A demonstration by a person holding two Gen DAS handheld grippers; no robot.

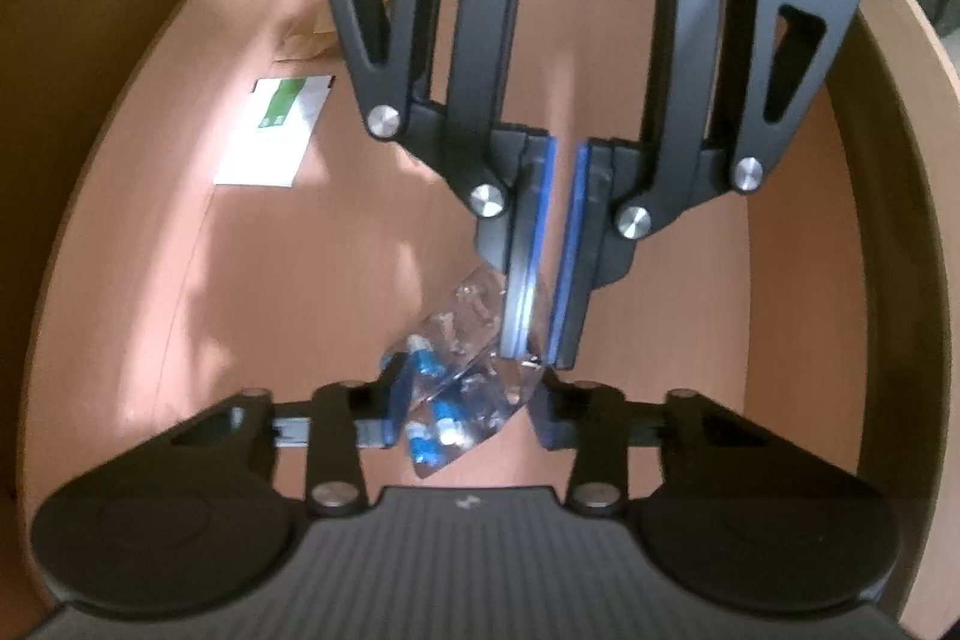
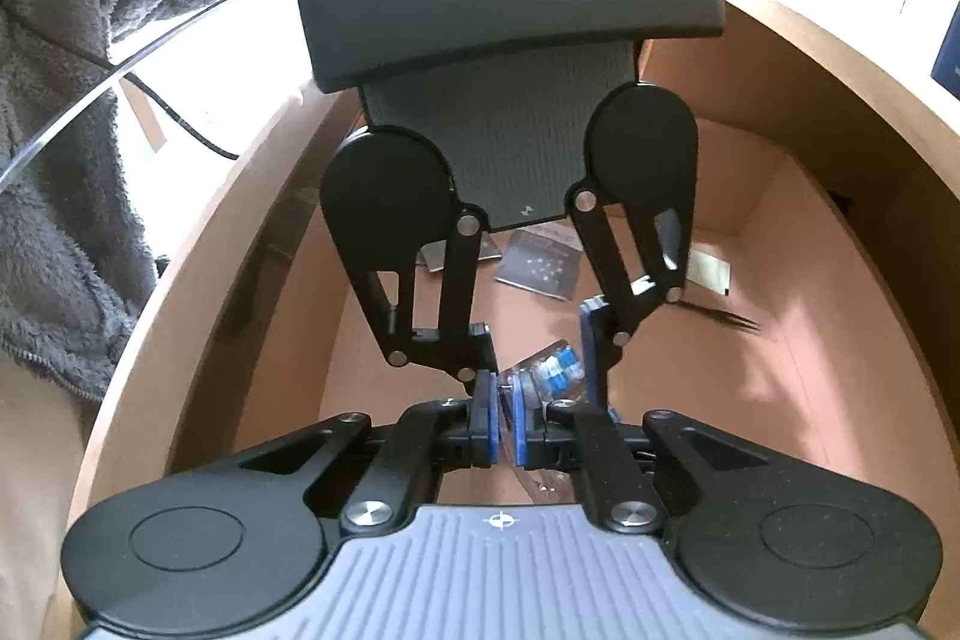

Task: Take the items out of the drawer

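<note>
Left wrist view, near to far: left gripper (image 1: 465,415), black linkage with blue-padded fingers spread wide, either side of a clear crinkled plastic bag of blue-and-white small parts (image 1: 462,388); whether the pads touch the bag cannot be told. Right gripper (image 1: 543,346), reaching in from the far side, blue pads nearly together, pinching the bag's upper corner. Bag sits just above the brown drawer floor (image 1: 660,310). Farther left, a white-and-green flat paper packet (image 1: 276,130) lying flat on the floor.

Right wrist view, near to far: right gripper (image 2: 504,421) closed on the clear film; left gripper (image 2: 540,358) beyond, spread around the bag (image 2: 552,370); dark square sachet (image 2: 540,268) on the floor behind; grey fleece fabric (image 2: 60,160) outside the drawer, left.
</note>
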